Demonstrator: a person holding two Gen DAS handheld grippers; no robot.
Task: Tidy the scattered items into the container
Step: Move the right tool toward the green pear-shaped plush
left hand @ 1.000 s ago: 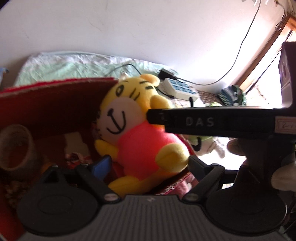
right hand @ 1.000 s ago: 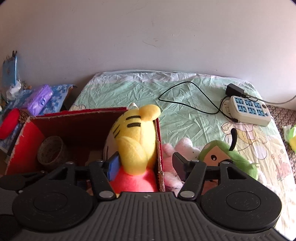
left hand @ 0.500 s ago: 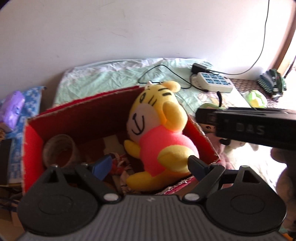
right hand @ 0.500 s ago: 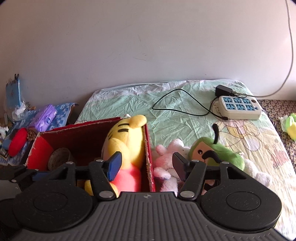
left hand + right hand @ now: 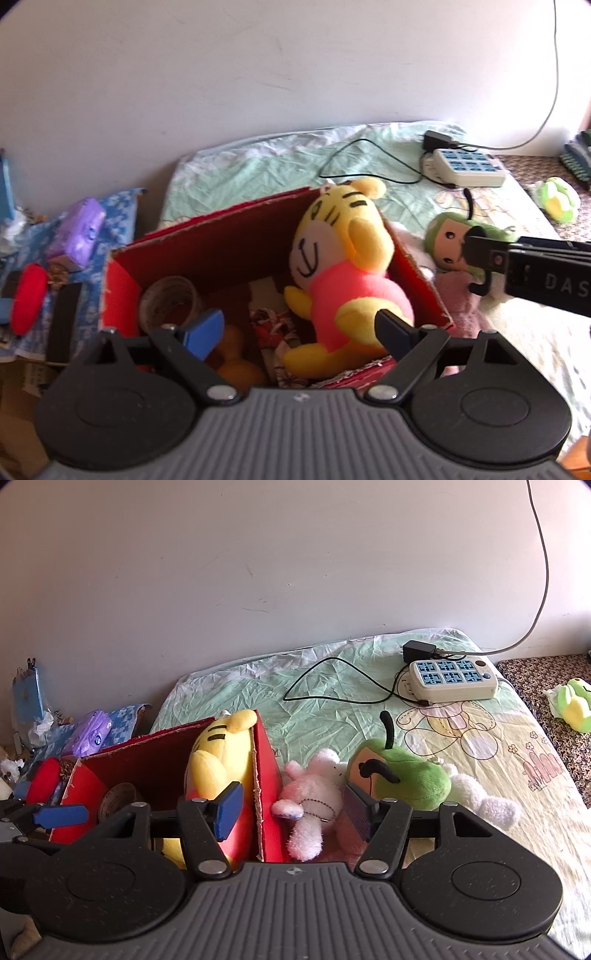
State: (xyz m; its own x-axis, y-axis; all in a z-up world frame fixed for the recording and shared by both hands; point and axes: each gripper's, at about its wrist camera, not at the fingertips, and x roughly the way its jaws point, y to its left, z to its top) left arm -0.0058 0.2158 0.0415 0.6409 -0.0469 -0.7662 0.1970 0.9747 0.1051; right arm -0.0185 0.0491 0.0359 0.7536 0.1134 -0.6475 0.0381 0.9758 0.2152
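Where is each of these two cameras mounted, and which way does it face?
Left wrist view: on the left tongs, open, looking down into the red cardboard box at the tiger plush; the right tongs' finger intrudes at right.
Right wrist view: on the right tongs, open, facing the bed, pink plush and green plush.
Shared: box, tiger plush, green plush, power strip.

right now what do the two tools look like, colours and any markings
Both tools, left and right, share a ribbed grey body, two black round discs and black linkage arms with silver pivot screws. One finger pad is blue, the other dark. The right tool's side shows white "DAS" lettering.
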